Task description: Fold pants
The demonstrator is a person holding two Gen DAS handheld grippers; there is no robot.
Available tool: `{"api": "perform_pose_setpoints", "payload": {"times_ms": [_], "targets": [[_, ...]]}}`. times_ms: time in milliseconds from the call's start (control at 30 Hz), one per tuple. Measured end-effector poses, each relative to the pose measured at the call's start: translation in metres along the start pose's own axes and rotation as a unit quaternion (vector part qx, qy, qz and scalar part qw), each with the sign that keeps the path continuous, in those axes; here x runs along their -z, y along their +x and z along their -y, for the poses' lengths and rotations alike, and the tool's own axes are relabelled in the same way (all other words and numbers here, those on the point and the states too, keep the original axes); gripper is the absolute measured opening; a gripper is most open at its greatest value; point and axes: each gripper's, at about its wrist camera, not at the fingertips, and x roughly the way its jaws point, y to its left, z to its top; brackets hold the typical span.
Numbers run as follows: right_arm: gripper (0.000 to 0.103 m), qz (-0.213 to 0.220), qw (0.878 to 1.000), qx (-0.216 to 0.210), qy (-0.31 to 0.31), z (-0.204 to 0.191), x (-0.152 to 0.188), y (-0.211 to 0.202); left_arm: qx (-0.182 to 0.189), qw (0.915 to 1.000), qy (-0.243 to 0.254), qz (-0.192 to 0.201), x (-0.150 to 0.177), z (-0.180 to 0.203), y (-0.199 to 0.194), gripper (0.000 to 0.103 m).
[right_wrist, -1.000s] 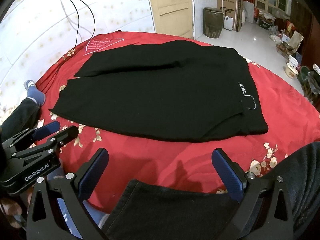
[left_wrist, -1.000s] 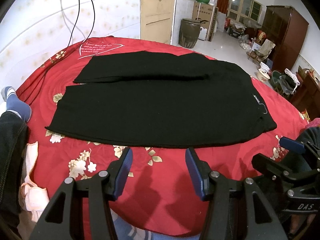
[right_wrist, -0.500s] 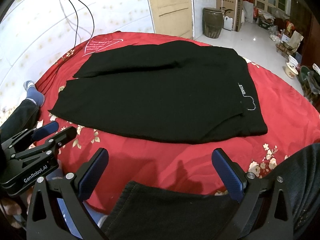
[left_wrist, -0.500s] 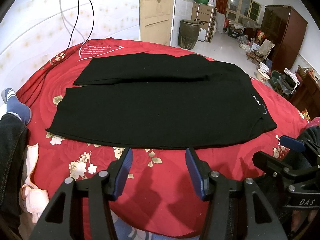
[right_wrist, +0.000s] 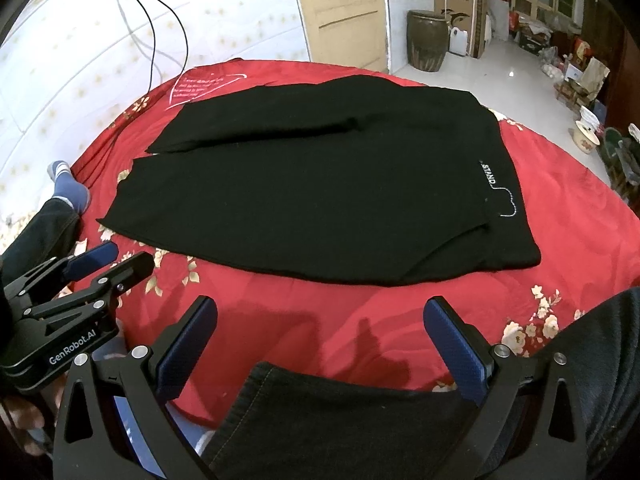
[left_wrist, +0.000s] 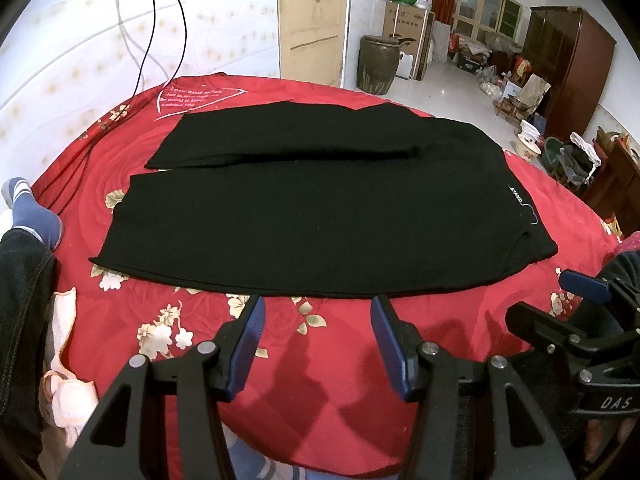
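Black pants [left_wrist: 320, 216] lie flat on a red floral bedspread [left_wrist: 320, 360], legs pointing left, waistband with white "STAND" lettering at the right; they also show in the right wrist view [right_wrist: 320, 200]. My left gripper [left_wrist: 316, 312] is open and empty, its tips just short of the pants' near edge. My right gripper [right_wrist: 320, 312] is open wide and empty, above the bedspread in front of the near edge. Each gripper shows in the other's view, the right one [left_wrist: 576, 300] and the left one [right_wrist: 104, 260].
The person's dark jeans [right_wrist: 340, 420] and blue-socked foot [left_wrist: 32, 216] are at the bed's near and left sides. Black cables [left_wrist: 160, 20] hang on the tiled wall behind. A brown jar [left_wrist: 376, 64] and furniture stand beyond the bed at right.
Both grippers have eased slightly forward toward the pants' near edge. The pants have not moved.
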Motion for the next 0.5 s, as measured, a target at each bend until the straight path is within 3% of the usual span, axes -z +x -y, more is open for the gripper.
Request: {"api": "perform_pose_setpoints", "payload": {"times_ms": [500], "targets": [[0.103, -0.022, 1.0, -0.019, 0.005, 0.01, -0.012, 0.015, -0.004, 0.9999, 0.009, -0.013, -0.007, 0.002, 0.014, 0.058]]}}
